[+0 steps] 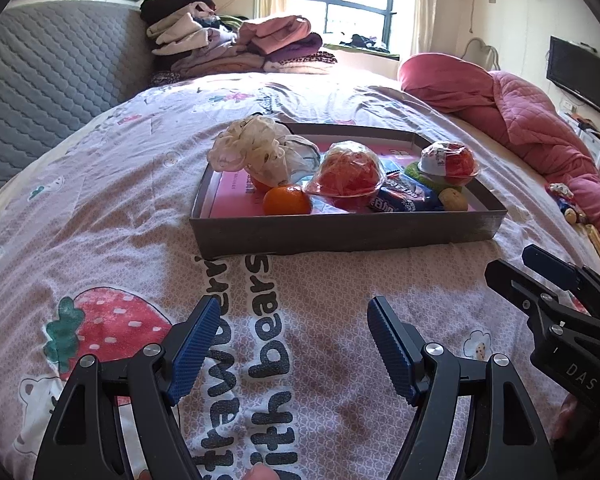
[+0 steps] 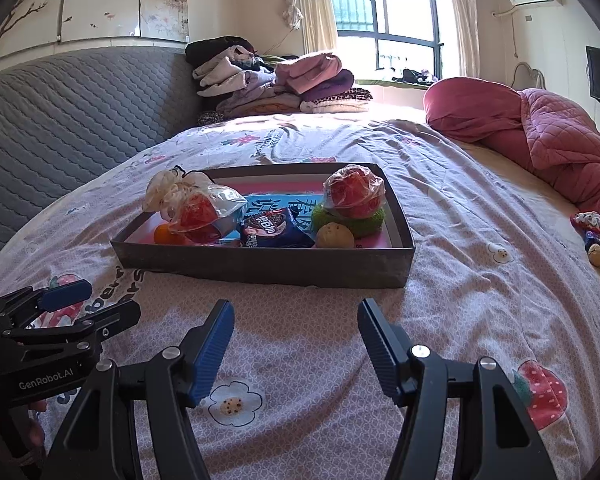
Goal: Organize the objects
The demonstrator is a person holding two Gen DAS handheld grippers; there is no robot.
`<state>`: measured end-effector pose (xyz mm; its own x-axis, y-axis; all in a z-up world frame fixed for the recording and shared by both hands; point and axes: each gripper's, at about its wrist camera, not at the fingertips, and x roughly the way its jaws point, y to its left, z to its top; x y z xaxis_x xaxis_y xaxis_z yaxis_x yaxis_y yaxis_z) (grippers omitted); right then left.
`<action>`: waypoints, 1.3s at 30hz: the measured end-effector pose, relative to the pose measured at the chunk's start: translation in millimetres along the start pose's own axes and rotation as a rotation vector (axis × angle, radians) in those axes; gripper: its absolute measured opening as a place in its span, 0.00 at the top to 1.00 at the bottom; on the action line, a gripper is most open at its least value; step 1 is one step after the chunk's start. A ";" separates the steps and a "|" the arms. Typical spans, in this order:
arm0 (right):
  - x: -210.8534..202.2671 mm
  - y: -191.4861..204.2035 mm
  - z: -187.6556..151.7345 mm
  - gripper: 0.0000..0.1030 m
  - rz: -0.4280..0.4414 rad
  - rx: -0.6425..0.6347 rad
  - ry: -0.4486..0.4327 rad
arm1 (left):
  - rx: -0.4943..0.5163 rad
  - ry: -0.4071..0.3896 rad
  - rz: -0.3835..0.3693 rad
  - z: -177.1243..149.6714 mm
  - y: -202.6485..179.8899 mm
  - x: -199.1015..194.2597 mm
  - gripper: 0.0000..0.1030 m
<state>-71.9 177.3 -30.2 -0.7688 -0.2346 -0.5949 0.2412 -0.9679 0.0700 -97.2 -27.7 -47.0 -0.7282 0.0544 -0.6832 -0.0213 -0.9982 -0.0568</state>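
A shallow grey box (image 1: 340, 232) (image 2: 260, 266) sits on the bed. It holds a cream scrunchie (image 1: 252, 148), an orange (image 1: 287, 200), two wrapped red jelly cups (image 1: 350, 174) (image 2: 354, 194), a blue snack packet (image 1: 406, 198) (image 2: 274, 230), a green scrubber (image 2: 364, 222) and a small cookie (image 2: 335, 235). My left gripper (image 1: 294, 328) is open and empty, short of the box. My right gripper (image 2: 296, 328) is open and empty, also short of the box. Each gripper shows in the other's view, the right (image 1: 540, 280) and the left (image 2: 72, 304).
Small loose snacks (image 2: 594, 240) lie on the sheet at the far right beside a pink quilt (image 2: 540, 136). Folded clothes (image 2: 284, 80) are piled at the bed's far end. A grey padded headboard (image 2: 60, 112) runs along the left.
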 end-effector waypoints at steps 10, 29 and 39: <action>1.7 -2.7 -1.5 0.38 -0.007 0.007 0.012 | -0.010 0.015 0.017 1.0 3.8 1.8 0.25; 0.5 -1.4 -2.2 0.38 -0.008 -0.009 0.012 | 0.001 0.034 0.022 -0.1 3.1 6.3 0.25; 0.7 -1.5 -1.8 0.38 -0.007 -0.012 0.011 | -0.005 0.039 0.023 0.0 4.1 5.3 0.25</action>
<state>-71.8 178.8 -32.1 -0.7640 -0.2266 -0.6041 0.2426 -0.9685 0.0565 -101.1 -31.5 -50.9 -0.7013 0.0325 -0.7121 -0.0012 -0.9990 -0.0444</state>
